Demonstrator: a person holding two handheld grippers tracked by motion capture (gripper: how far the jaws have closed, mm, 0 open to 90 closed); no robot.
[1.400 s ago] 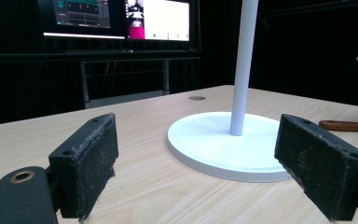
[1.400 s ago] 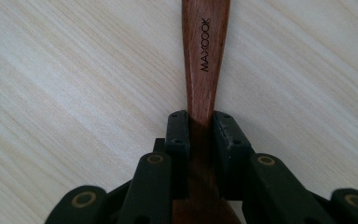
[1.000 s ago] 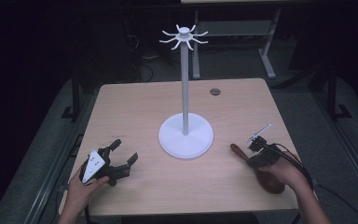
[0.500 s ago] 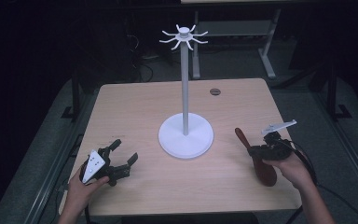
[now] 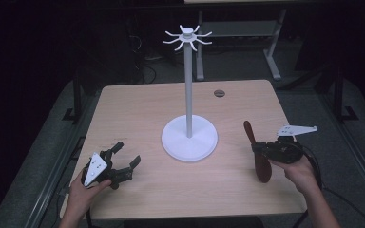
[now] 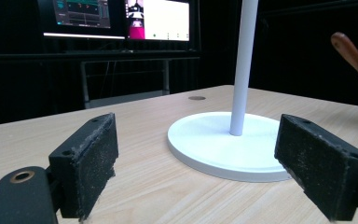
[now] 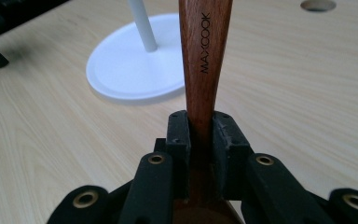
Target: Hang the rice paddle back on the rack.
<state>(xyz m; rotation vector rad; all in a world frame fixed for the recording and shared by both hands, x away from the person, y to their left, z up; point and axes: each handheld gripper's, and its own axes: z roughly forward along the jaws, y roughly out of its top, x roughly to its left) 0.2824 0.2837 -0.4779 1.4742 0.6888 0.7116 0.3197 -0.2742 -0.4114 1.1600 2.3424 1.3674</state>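
Note:
A dark wooden spoon (image 5: 250, 135) is clamped by its handle in my right gripper (image 5: 261, 151), just above the table's right front area. Its handle end points toward the far side and its bowl toward the person. In the right gripper view the pads of that gripper (image 7: 200, 126) press on both sides of the handle (image 7: 205, 46), marked MAXCOOK. My left gripper (image 5: 127, 154) rests at the front left, open with nothing between its pads (image 6: 214, 163). Between the two stands a white rack (image 5: 189, 137) with a round base, a tall pole and a crown of hooks (image 5: 187, 37).
A round cable hole (image 5: 219, 93) sits in the wooden table top (image 5: 138, 104) near its far edge. Behind the table are a metal frame (image 5: 237, 28) and lit monitors (image 6: 121, 16) in the dark. The spoon (image 6: 349, 49) appears at the right of the left gripper view.
My right hand has carried the spoon to the right and slightly up, swinging the handle end toward the far side. The left hand and gripper have stayed put.

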